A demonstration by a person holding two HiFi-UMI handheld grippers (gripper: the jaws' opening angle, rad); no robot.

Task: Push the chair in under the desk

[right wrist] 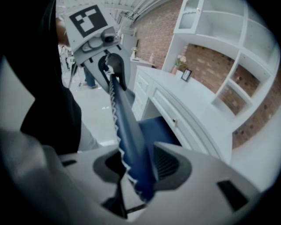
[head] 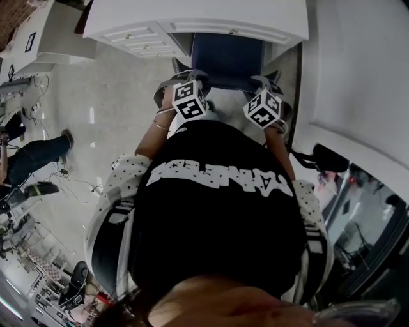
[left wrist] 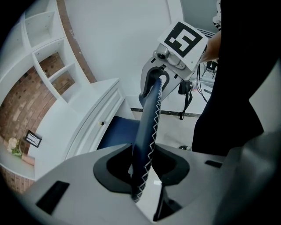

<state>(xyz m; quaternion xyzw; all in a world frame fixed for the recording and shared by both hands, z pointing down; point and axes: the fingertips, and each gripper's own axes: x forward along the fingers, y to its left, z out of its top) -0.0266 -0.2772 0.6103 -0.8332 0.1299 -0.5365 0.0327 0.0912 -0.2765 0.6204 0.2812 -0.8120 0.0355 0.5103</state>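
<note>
Chair (head: 227,54): blue seat partly under white counter (head: 192,19), backrest outside counter edge. Backrest top edge is blue with white zigzag stitching and runs between both tongs. Left tongs (left wrist: 142,169) clamped on chair's top edge near 1 end. Right tongs (right wrist: 136,169) clamped on same edge near other end. 2 marker cubes sit side by side over backrest in head view. Glossy pale floor (head: 115,96) around. White shelves (right wrist: 228,52) and brick wall (right wrist: 158,30) behind counter.

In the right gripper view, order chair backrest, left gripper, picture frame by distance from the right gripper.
1. Chair backrest, in the right gripper's jaws.
2. Left gripper, at the backrest's far end.
3. Picture frame, right, on the desk.
</note>
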